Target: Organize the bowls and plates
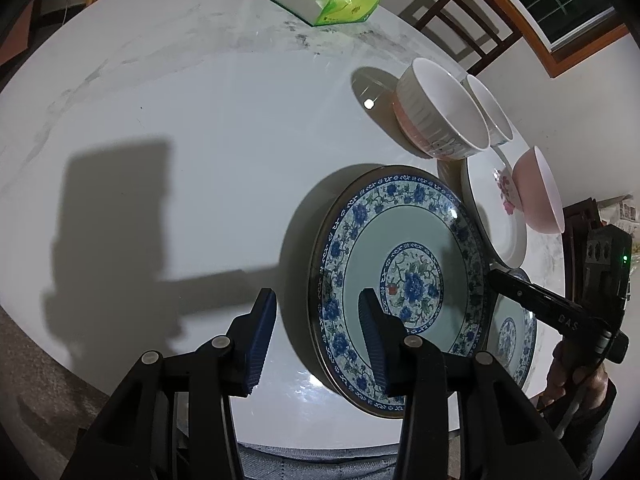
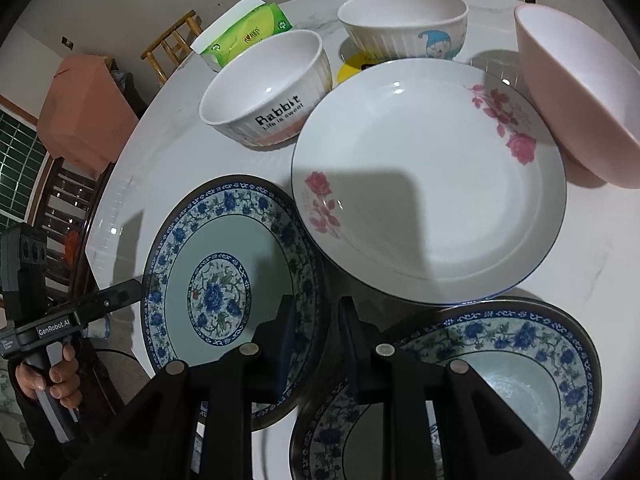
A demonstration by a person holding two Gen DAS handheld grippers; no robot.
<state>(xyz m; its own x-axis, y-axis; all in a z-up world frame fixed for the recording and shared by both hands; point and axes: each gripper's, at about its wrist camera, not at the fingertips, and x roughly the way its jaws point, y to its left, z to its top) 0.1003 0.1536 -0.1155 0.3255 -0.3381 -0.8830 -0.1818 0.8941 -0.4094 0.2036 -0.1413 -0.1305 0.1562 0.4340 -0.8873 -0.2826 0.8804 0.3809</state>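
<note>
Round glossy white counter (image 1: 180, 120) sitting in dim room, wooden chair (image 1: 460, 16) behind. Left hand-held gripper (image 1: 316, 316) straddling rim of blue floral plate (image 1: 400, 240), jaws seemingly not pressing. Right hand-held gripper (image 2: 318, 320) narrow, seemingly pinching opposite rim. Ribbed bowls (image 2: 272, 80) resting beyond.

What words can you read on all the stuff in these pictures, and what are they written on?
"Rabbit" on the white ribbed bowl.
"Life is sweet" just under it, same bowl.
"GenRobot.AI" on the left gripper body, seen from the right wrist view.
The raised letters on the right gripper arm are only partly readable.
The print on the green tissue pack is too small and blurred to read.
The cartoon bowl has a picture but no readable words.
</note>
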